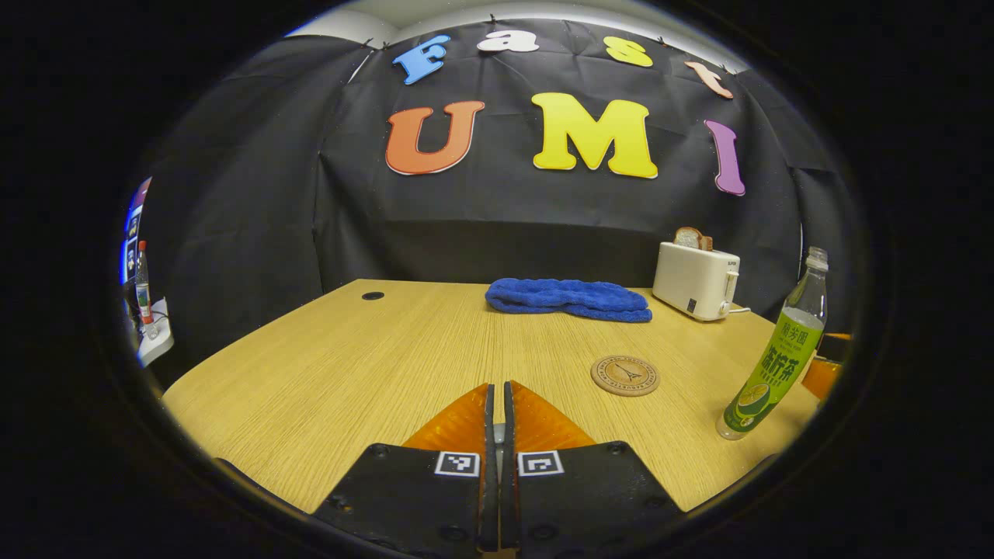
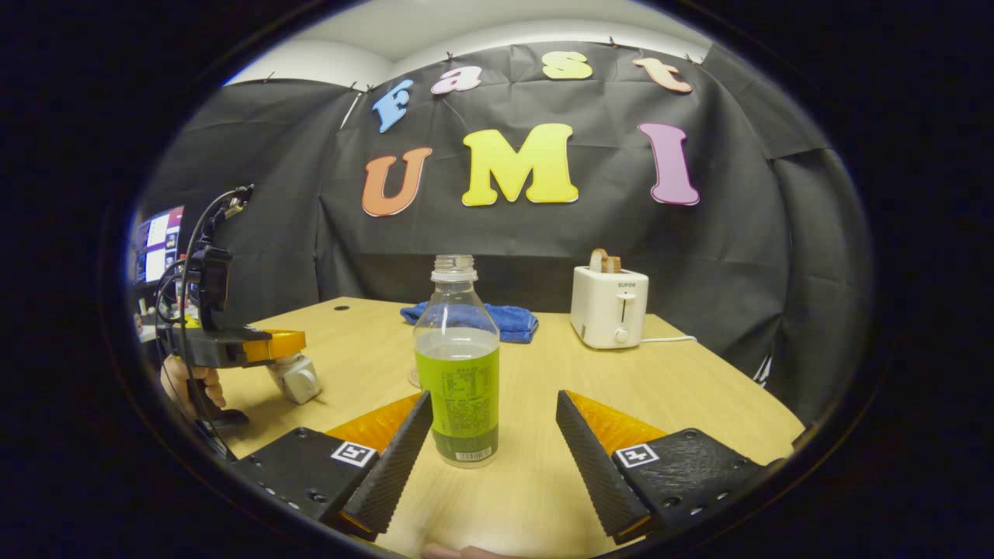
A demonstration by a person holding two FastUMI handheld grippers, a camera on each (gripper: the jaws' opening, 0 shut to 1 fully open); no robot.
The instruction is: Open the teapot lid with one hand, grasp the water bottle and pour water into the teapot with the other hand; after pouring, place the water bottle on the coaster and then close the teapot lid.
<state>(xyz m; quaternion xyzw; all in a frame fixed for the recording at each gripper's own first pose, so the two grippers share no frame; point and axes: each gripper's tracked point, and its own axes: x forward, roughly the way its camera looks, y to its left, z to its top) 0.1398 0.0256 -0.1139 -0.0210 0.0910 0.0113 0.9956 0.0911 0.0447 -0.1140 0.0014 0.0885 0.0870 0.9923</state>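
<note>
A clear water bottle (image 2: 457,365) with a green label and no cap stands upright on the wooden table (image 2: 699,388), partly full. My right gripper (image 2: 491,396) is open, one finger on each side of the bottle and neither touching it. The round cork coaster (image 1: 625,375) lies bare to the left of the bottle (image 1: 773,361). My left gripper (image 1: 497,386) is closed to a thin slit with a grey bit in it. In the right gripper view the left gripper (image 2: 299,341) holds a small silvery piece (image 2: 295,378), seemingly the teapot lid, tilted just under its tips.
A folded blue towel (image 1: 568,299) lies at the back of the table, and a white toaster (image 1: 695,279) with a slice of bread stands to its right. A hand (image 2: 190,384) holds the left gripper's handle. A screen (image 2: 159,244) glows at the far left.
</note>
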